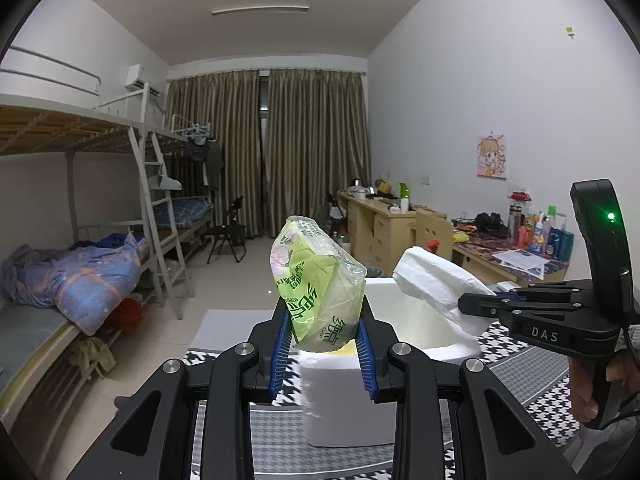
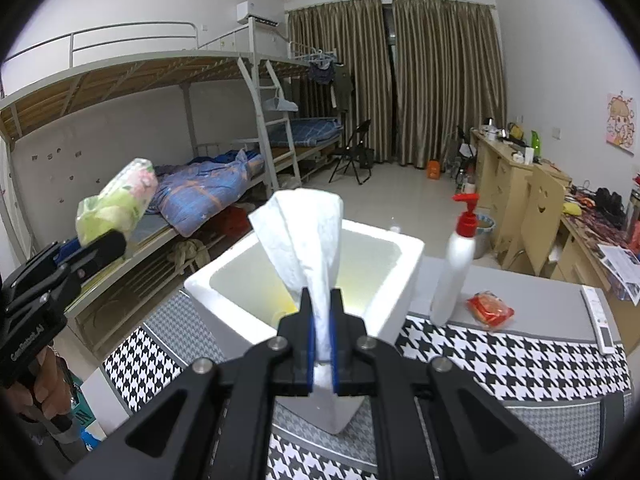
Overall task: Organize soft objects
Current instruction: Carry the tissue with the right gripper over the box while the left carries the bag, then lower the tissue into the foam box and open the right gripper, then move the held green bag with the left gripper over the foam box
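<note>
1. Room at the left: the left gripper (image 2: 98, 248) is held out past the left edge of the houndstooth cloth (image 2: 520, 356), over bare floor with the bunk bed (image 2: 208, 184) beyond; nothing is close around it.
2. Centre: one white foam box (image 2: 404, 264) stands open on the cloth, its rim just under both grippers and its hollow showing a yellowish floor.
3. Right: one white pump bottle (image 2: 454, 268) with a red top stands upright just beside the box's right wall, and one red packet (image 2: 490, 308) lies flat near it; the cloth further right is bare up to the table edge.
4. Count of soft things: two, one green tissue pack (image 1: 316, 280) and one white paper towel wad (image 2: 308, 240).
5. The left gripper's blue pads (image 1: 280, 344) clamp the tissue pack at its lower end; most of the pack sticks up above the fingers.
6. The right gripper (image 2: 322, 320) is squeezed tight on the towel's narrow lower part; the towel fans upward over the box opening.
</note>
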`<state>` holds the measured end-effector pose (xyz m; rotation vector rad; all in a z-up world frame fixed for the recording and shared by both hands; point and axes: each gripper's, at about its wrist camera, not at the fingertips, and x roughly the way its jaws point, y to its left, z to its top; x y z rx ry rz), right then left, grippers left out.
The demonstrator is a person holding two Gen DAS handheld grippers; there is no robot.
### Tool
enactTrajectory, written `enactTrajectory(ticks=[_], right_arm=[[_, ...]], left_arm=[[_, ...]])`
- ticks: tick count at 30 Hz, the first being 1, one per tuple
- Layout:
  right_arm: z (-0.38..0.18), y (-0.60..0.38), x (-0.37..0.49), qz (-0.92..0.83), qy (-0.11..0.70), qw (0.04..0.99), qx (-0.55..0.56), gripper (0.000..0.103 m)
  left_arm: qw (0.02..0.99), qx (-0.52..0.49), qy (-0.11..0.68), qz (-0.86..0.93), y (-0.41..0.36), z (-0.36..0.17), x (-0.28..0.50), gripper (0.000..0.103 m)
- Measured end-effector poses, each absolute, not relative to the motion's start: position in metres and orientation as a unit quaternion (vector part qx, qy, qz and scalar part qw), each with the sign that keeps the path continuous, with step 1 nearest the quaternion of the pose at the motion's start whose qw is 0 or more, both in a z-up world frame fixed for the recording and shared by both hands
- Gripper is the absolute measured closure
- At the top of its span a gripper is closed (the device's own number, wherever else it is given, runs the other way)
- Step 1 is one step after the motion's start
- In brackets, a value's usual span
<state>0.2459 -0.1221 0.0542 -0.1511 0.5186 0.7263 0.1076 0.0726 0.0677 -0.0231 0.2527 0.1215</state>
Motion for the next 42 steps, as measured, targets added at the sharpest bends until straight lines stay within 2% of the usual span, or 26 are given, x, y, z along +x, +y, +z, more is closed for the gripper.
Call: enactTrajectory(ticks=[23,25,27,28,42], right_arm=[[0.042,-0.084,0.272,0.359,0.288,0.885,-0.075,0.093],[0.041,-0.081,0.273,0.362,0.292,0.882,-0.078,0.078],[0.040,-0.079,0.270,0.361,0.286,0.884,-0.080,0.043],[0.041,-0.080,0.268,0.361,0.279,0.887,-0.078,0.033],[0.053,-0.087,0.244,0.377,0.237,0.891,-0.082,0.012]], left_arm=[[0.986,-0.031,0.132,0.096,0.100,0.063,0.095,0.071],[0.985,-0.034,0.136,0.097,0.104,0.062,0.096,0.071],[0.985,-0.035,0.139,0.099,0.103,0.062,0.096,0.071],[0.985,-0.035,0.139,0.100,0.103,0.062,0.096,0.071],[0.985,-0.033,0.144,0.092,0.109,0.067,0.104,0.071]])
